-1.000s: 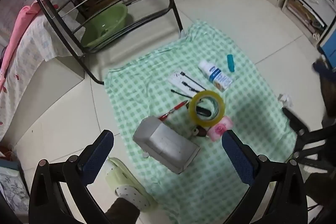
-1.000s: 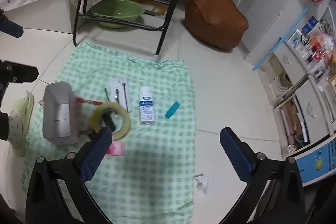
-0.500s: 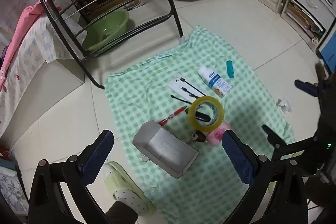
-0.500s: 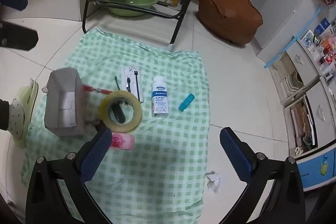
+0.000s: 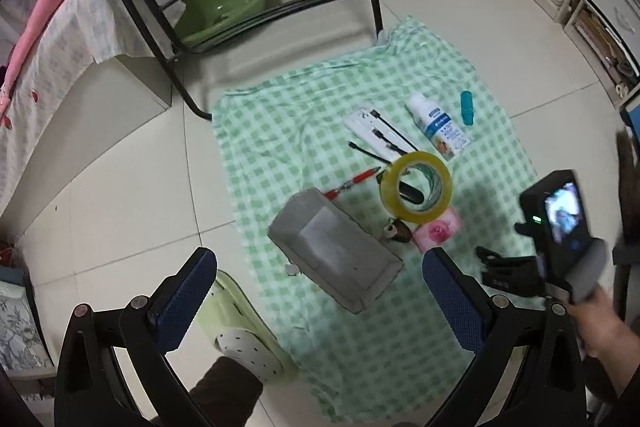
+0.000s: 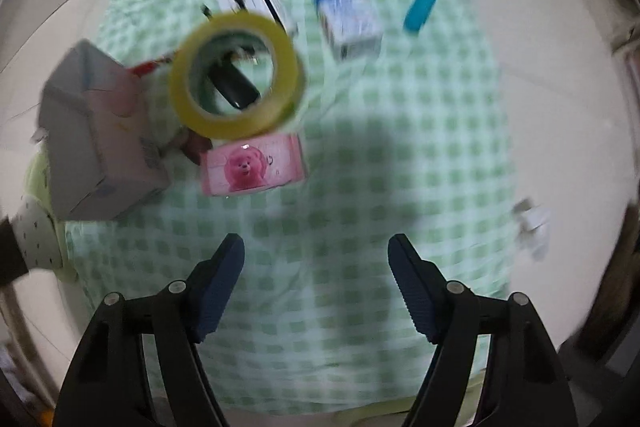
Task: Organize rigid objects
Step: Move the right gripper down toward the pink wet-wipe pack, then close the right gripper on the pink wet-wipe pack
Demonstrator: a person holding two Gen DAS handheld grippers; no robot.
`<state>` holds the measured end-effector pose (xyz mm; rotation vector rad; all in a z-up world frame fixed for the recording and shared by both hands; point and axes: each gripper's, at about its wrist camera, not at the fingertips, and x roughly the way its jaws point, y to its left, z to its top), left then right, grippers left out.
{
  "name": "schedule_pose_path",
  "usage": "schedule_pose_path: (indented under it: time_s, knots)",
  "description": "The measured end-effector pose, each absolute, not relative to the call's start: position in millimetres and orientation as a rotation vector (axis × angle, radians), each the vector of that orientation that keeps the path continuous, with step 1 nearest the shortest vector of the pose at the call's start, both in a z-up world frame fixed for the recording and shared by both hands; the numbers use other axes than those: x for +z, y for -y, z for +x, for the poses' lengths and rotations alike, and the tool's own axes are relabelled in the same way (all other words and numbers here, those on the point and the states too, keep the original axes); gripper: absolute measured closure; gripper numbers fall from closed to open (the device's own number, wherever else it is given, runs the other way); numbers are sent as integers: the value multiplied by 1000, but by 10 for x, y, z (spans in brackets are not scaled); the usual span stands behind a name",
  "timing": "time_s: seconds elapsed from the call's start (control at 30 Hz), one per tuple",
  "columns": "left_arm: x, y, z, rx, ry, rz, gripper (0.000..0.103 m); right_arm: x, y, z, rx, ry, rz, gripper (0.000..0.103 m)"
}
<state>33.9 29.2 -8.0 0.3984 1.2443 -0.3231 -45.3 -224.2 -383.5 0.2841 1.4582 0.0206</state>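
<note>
- The left gripper [image 5: 318,293], a black two-finger tool with blue textured pads, is standing wide open, holding nothing and touching nothing, above the near edge of the green-and-white checked cloth [image 5: 288,131].
- The right gripper [image 6: 316,281], of the same build, is also spread open and empty; its pads [image 6: 412,287] are hanging over bare cloth [image 6: 400,167]. The right wrist view is motion-blurred.
- The grey open-topped cardboard box [image 5: 334,253] is lying on the cloth between the left gripper's fingers in the left wrist view, its long axis running from upper left to lower right.
- The yellow ring-shaped roll of tape [image 5: 416,191] is sitting just beyond the box, with a small black oblong object [image 5: 412,193] lying inside its hole.
- The pink rectangular packet with a rose print [image 5: 438,231] is touching the near edge of the tape roll.
- The red pen [image 5: 352,183] is lying slantwise, one end at the box's far corner.
- The white bottle with a blue label [image 5: 438,125] is lying on its side, cap pointing away toward the upper left.
- The teal oblong cap-like piece [image 5: 466,107] is lying just beside the bottle.
- The white flat card carrying black cables [image 5: 376,131] is lying beyond the tape roll.
</note>
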Motion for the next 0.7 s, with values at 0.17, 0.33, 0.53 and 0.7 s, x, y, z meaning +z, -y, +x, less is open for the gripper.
schedule_pose_path:
  time_s: [0.17, 0.33, 0.53, 0.7]
  knots:
    - [-82, -413, 124, -340, -1179, 397, 0, -4058, 2144, -231, -12, -1467, 414, 25]
    - [-14, -476, 51, -343, -1147, 402, 0, -4259, 1963, -109, -47, -1475, 415, 21]
    - [34, -523, 153, -340, -1166, 379, 0, -4398, 1903, 10, -113, -1470, 496, 22]
    - [27, -518, 246, -322, -1191, 373, 0, -4383, 1932, 187, -137, -1482, 528, 52]
